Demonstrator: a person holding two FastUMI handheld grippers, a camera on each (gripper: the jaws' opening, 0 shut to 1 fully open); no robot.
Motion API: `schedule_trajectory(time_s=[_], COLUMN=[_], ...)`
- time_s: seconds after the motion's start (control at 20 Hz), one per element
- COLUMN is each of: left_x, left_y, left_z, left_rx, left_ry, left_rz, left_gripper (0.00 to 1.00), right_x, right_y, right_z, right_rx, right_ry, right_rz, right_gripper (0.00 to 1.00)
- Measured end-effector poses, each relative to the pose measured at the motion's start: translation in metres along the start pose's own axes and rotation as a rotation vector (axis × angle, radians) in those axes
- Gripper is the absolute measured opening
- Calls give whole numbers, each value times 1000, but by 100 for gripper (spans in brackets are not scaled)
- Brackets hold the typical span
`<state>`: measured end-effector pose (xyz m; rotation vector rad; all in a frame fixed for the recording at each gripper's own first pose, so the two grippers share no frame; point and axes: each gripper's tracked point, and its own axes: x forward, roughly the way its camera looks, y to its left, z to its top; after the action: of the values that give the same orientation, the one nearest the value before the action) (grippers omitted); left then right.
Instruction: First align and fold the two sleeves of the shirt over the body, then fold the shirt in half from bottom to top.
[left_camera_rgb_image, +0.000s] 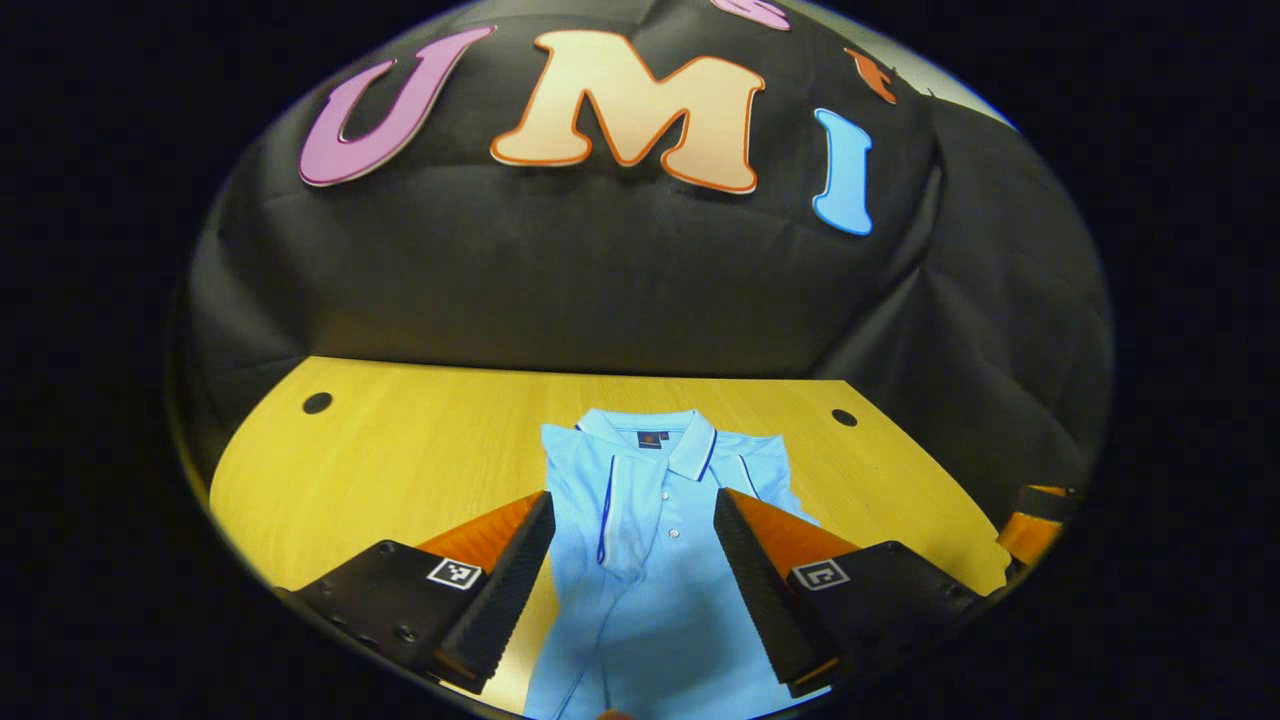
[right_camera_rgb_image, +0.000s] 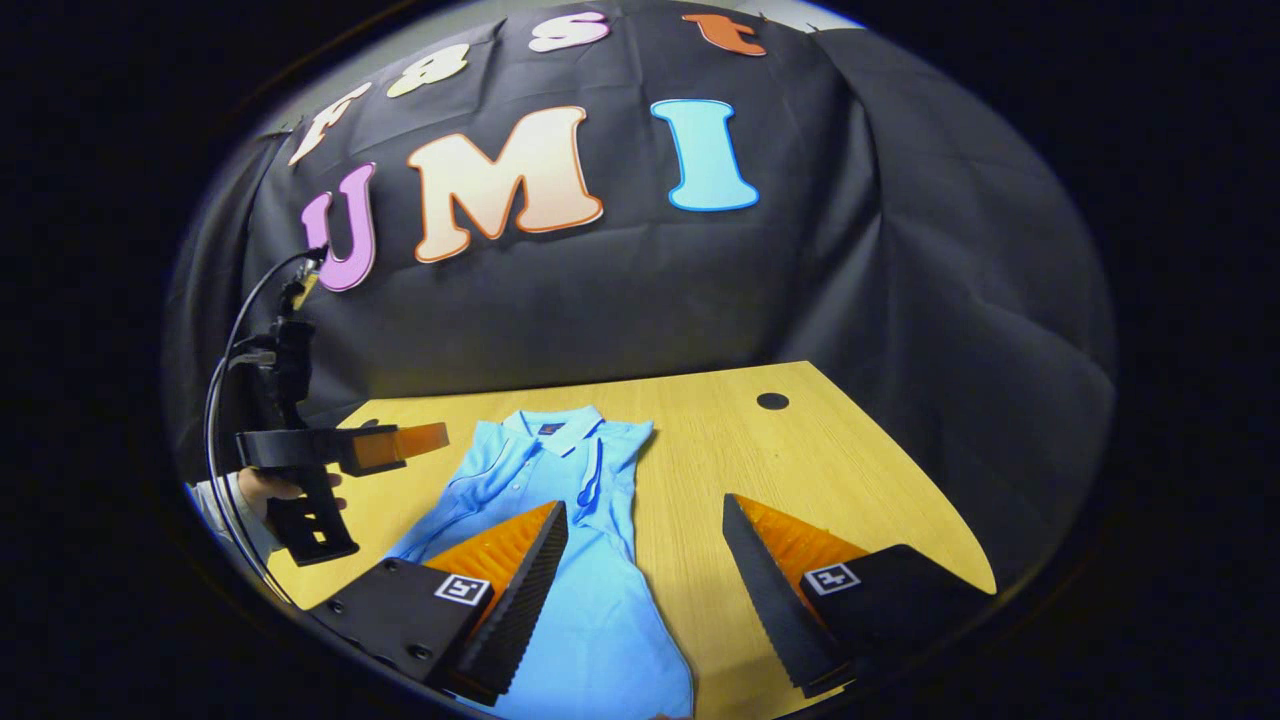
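Observation:
A light blue polo shirt (left_camera_rgb_image: 650, 600) lies flat on the yellow wooden table (left_camera_rgb_image: 400, 460), collar toward the black wall. Both sleeves lie folded inward over the body, their dark piping showing on the chest. My left gripper (left_camera_rgb_image: 632, 495) hovers open above the shirt's middle, its fingers straddling the button placket with nothing held. In the right gripper view the shirt (right_camera_rgb_image: 600, 600) runs from the centre to the lower left. My right gripper (right_camera_rgb_image: 644, 502) is open over the shirt's right edge and the bare table. The left gripper (right_camera_rgb_image: 435, 438), held by a hand (right_camera_rgb_image: 262, 488), hangs above the shirt's left side.
The table (right_camera_rgb_image: 800, 470) has round cable holes (left_camera_rgb_image: 317, 403) (left_camera_rgb_image: 844, 417) (right_camera_rgb_image: 772, 401) near its back edge. Black cloth wall stands right behind the table. The right gripper (left_camera_rgb_image: 1035, 520) pokes in at the table's right edge. A cable (right_camera_rgb_image: 225, 370) trails from the left gripper.

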<state>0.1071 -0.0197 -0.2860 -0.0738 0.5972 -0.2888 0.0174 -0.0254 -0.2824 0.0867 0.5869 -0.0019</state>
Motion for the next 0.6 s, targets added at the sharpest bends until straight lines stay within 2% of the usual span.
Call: schedule_trajectory(time_s=[0.05,0.1,0.4,0.6], left_x=[-14,-29,-106,-144], left_y=[4,8,26,33], left_z=[-1,-3,-26,-61], left_rx=[7,18,15,33], left_ry=[-9,-13,-21,13], left_rz=[13,29,74,103], left_gripper=[96,96,96,96], right_x=[-8,-17,-67,-87], right_y=[2,5,7,1], right_z=[2,1,-19,-42], right_rx=[0,-2,-31,-64], right_ry=[-13,-19,-19,-3], right_rz=[5,16,37,36], right_gripper=[93,97,97,98])
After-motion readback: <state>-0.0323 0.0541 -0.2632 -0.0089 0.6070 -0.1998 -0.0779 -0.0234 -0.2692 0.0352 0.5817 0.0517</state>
